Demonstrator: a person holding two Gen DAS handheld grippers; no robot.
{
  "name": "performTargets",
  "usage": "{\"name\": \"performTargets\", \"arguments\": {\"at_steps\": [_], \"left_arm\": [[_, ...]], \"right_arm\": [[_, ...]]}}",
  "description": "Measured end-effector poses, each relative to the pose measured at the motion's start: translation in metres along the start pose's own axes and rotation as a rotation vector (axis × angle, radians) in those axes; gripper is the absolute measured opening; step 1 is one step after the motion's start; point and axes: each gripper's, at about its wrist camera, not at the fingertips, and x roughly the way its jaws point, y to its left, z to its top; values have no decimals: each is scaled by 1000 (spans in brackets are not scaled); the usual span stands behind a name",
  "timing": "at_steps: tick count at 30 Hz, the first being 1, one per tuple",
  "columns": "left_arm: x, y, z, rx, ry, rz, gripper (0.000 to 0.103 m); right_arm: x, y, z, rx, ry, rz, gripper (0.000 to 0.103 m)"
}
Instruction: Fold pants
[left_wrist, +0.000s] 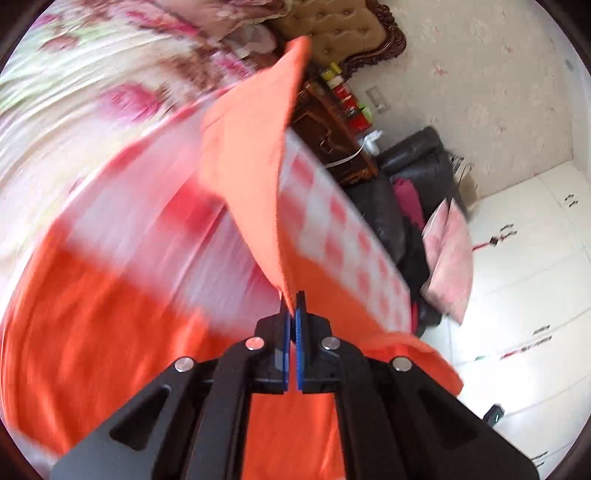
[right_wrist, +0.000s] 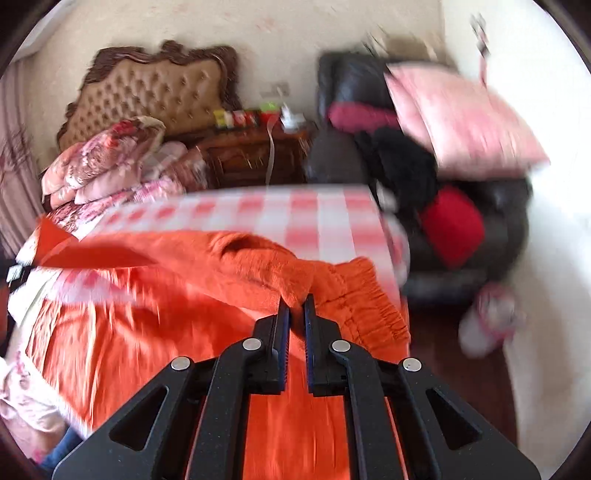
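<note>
Both tools grip the orange pants (right_wrist: 229, 258), left tool (left_wrist: 294, 314) lifting a corner, right tool (right_wrist: 297, 301) pinching near the waistband (right_wrist: 369, 306); folding over the checkered table (right_wrist: 314, 218) looks barely begun.

Tufted headboard (right_wrist: 147, 92), dark wooden nightstand (right_wrist: 255, 155), black leather armchair (right_wrist: 491, 206) (pink cushion (right_wrist: 465, 122) on top), checked cloth (right_wrist: 295, 218)

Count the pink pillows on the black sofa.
1. A pink pillow leans on the sofa, above a red cushion; also seen at. Others may be hidden under the clothes.
</note>
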Motion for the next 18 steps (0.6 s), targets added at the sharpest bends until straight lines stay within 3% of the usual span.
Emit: {"name": "performTargets", "arguments": {"at_steps": [2,6,9,11,18], "left_arm": [[-13,35,-67,-31,20,42,1],[-20,67,-115,-51,-11,54,1],[-21,63,-117,-26,-18,46,1],[-19,59,-116,-12,-22,48,1],[-16,57,-114,-27,-29,26,2]], "right_arm": [[1,-14,-37,76,57,9,6],[9,-38,-99,264,176,62,9],[11,-47,-121,379,231,73,33],[8,-52,-128,436,233,118,77],[5,-80,-125,691,189,334,82]]}}
